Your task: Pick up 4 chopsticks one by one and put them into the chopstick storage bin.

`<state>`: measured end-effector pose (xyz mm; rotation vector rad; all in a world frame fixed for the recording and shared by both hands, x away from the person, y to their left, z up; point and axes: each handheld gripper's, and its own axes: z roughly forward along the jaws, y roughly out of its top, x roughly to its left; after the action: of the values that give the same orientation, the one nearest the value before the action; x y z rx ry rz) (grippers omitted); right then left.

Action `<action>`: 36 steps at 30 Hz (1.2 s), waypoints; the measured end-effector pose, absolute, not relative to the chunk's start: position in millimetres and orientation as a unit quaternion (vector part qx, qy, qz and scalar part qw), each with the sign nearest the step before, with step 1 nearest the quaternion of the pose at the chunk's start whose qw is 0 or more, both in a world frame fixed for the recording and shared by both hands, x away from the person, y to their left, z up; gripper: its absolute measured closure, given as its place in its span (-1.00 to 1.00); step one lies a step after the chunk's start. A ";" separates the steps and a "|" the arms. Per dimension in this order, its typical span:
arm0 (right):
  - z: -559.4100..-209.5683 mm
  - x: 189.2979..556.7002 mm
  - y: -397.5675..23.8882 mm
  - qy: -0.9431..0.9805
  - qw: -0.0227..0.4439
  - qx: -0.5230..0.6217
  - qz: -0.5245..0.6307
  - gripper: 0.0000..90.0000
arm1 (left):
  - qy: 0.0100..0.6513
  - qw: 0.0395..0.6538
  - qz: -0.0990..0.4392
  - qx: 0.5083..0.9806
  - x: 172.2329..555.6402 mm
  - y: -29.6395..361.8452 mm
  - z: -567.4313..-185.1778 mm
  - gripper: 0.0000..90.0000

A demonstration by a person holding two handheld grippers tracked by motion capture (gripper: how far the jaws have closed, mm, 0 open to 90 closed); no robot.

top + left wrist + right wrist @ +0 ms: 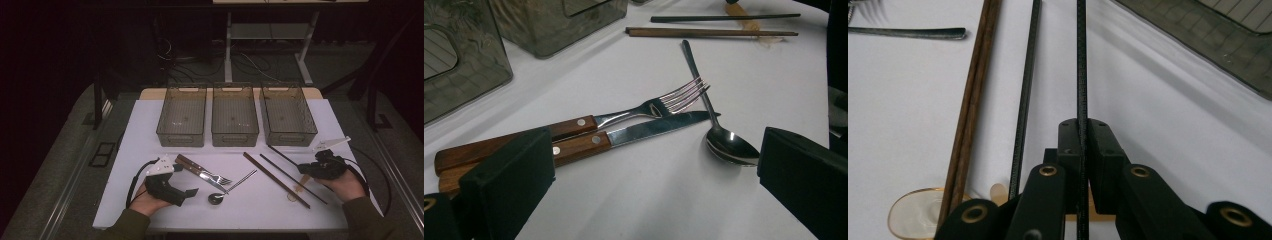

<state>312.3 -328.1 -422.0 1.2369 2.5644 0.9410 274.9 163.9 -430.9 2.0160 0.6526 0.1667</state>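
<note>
Black and thin, a chopstick (pixel 1081 60) is pinched between the jaws of the right gripper (pixel 1081 150), its length running away over the white table (pixel 150 120) toward the right-hand bin (pixel 287 115). Its black twin (pixel 1024 100) lies just beside it, with a brown wooden pair (pixel 970 110) beyond that. Over at the left, the left gripper (pixel 654 175) rests with jaws wide and nothing between them, near a wood-handled knife (pixel 624 135), a fork (pixel 644 107) and a steel spoon (pixel 719 135).
</note>
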 end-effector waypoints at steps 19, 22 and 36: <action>-403.1 304.9 -323.1 0.834 0.064 0.399 0.375 0.89 | 0.273 0.491 0.062 0.825 276.0 162.4 -432.2 -1.00; -398.4 308.7 -317.8 0.832 0.065 0.394 0.386 0.89 | 0.272 0.490 0.062 0.826 276.0 162.6 -431.6 -1.00; -387.0 319.4 -289.4 0.830 0.057 0.374 0.410 0.89 | 0.264 0.494 0.062 0.826 275.4 161.8 -430.9 -1.00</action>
<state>319.4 -289.4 -387.0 1.1332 2.5168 1.2446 275.4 161.8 -430.9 2.0023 0.6411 0.1498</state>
